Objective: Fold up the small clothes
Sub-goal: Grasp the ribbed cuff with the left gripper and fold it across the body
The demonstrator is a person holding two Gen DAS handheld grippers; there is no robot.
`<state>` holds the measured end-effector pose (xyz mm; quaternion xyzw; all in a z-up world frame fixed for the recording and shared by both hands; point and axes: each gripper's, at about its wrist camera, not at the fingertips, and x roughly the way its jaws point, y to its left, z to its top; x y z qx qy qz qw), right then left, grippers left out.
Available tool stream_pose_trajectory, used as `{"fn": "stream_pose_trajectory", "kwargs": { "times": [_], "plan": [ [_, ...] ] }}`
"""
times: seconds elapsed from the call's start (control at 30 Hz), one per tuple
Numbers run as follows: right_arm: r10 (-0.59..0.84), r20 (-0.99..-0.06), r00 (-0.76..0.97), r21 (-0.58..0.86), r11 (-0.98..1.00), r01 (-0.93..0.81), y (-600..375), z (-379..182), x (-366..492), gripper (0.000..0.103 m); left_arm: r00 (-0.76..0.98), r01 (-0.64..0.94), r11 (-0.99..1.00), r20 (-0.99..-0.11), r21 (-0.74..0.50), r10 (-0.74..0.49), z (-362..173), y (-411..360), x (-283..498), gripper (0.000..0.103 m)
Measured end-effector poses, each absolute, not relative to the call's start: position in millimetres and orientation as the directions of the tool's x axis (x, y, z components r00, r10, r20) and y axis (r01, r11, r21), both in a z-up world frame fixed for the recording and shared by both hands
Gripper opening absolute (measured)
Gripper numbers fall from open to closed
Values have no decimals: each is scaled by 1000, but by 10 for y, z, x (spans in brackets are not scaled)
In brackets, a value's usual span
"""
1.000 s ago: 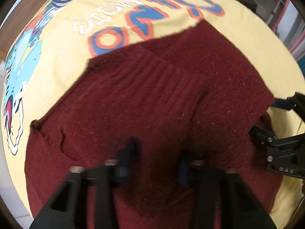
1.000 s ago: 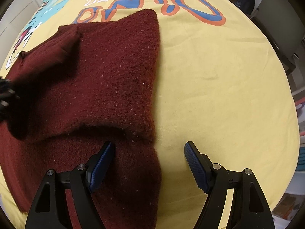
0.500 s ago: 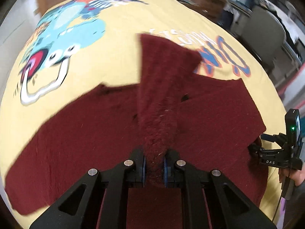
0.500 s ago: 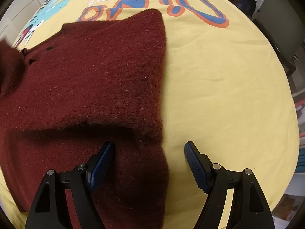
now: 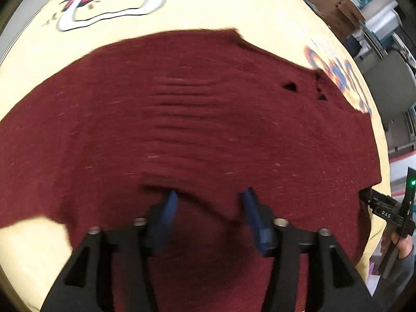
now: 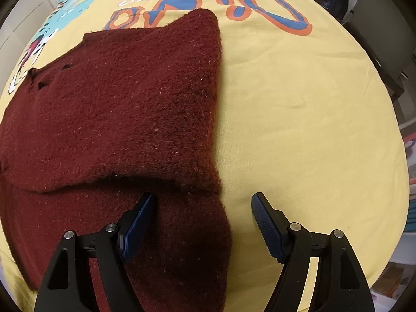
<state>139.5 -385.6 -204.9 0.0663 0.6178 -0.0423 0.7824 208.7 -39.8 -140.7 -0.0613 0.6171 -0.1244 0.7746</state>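
Note:
A dark red knitted sweater (image 5: 197,109) lies spread flat on the yellow printed cloth (image 5: 234,7). Low over its near part hangs my left gripper (image 5: 209,204), jaws opening, with a loose ridge of the knit between the blue pads (image 5: 167,209) but not pressed by them. In the right wrist view the sweater (image 6: 124,104) shows a folded layer on top. My right gripper (image 6: 204,209) stands open over the sweater's lower right edge, one pad above the knit and the other above bare cloth. That gripper (image 5: 384,212) also shows at the left wrist view's right edge.
The yellow cloth (image 6: 299,109) carries a cartoon dinosaur and blue-orange lettering (image 6: 270,7) beyond the sweater. A grey chair (image 5: 387,85) and cardboard boxes (image 5: 335,2) stand past the table's far right. A person's hand (image 5: 399,245) holds the right gripper.
My left gripper, shut on a sleeve, swept it across the sweater, then parted its jaws; the sleeve now lies flat. The right gripper stayed still and open.

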Motion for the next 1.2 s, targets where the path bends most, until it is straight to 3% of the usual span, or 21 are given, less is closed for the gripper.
{"fn": "stream_pose_trajectory", "kwargs": {
  "times": [0.07, 0.1, 0.23, 0.43, 0.53, 0.6, 0.67, 0.7, 0.87, 1.07, 1.2],
  "plan": [
    [16, -972, 235, 51, 989, 142, -3822, -2019, 1391, 78, 214, 97, 960, -937, -262, -277, -1293, -187, 2030, 92],
    [15, -971, 237, 49, 989, 139, -3808, -2004, 1389, 78, 227, 87, 960, -933, -266, -279, -1235, -104, 2056, 94],
    [13, -971, 239, 45, 991, 130, -3750, -1924, 1338, 78, 254, 83, 969, -935, -235, -248, -1104, 33, 2258, 95],
    [10, -970, 242, 41, 991, 124, -3771, -1817, 1281, 78, 158, 92, 961, -949, -260, -272, -1407, -233, 2542, 94],
    [2, -968, 251, 34, 992, 122, -3834, -1712, 1264, 78, 109, 143, 979, -981, -145, -161, -1598, -452, 2567, 86],
    [5, -964, 267, 42, 990, 136, -3892, -1633, 1253, 78, 142, 211, 973, -982, -97, -128, -1567, -591, 2525, 69],
    [43, -958, 283, 90, 984, 155, -3970, -1593, 1279, 78, 153, 241, 964, -977, -110, -150, -1504, -658, 2496, 26],
    [60, -955, 289, 111, 980, 163, -4073, -1524, 1282, 78, 158, 255, 959, -973, -124, -167, -1468, -686, 2485, 19],
    [80, -941, 329, 150, 970, 192, -4151, -1381, 1495, 78, 218, 291, 952, -962, -95, -163, -1360, -777, 2445, 10],
    [78, -953, 294, 143, 968, 206, -4088, -1577, 1937, 78, 345, 272, 960, -924, -67, -162, -883, -540, 2305, 10],
    [131, -959, 250, 185, 961, 207, -3958, -1824, 2124, 77, 336, 259, 965, -932, -46, -135, -950, -421, 2359, 10]
  ]
}}
